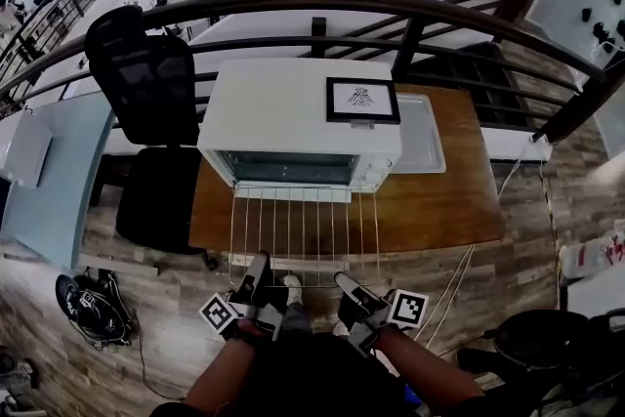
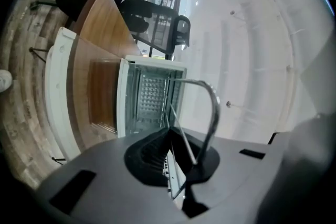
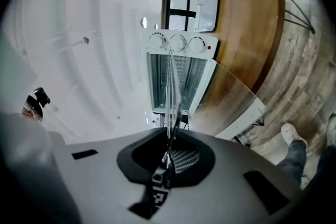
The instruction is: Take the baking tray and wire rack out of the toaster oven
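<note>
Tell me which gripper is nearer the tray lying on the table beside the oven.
Right. The right gripper holds the wire rack at its near edge, on the tray side; the left gripper holds it further across, towards the chair.

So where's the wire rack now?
Head view, centre: the wire rack extends from the toaster oven's front past the table, clamped by the left hand-held gripper and right hand-held gripper.

In head view, looks steeply down from above on oven (image 1: 298, 117) and table (image 1: 444, 200). In both gripper views, rolled sideways, faces oven mouth along rack (image 2: 214, 107), nearer. Shares oven, rack, table throughout.
</note>
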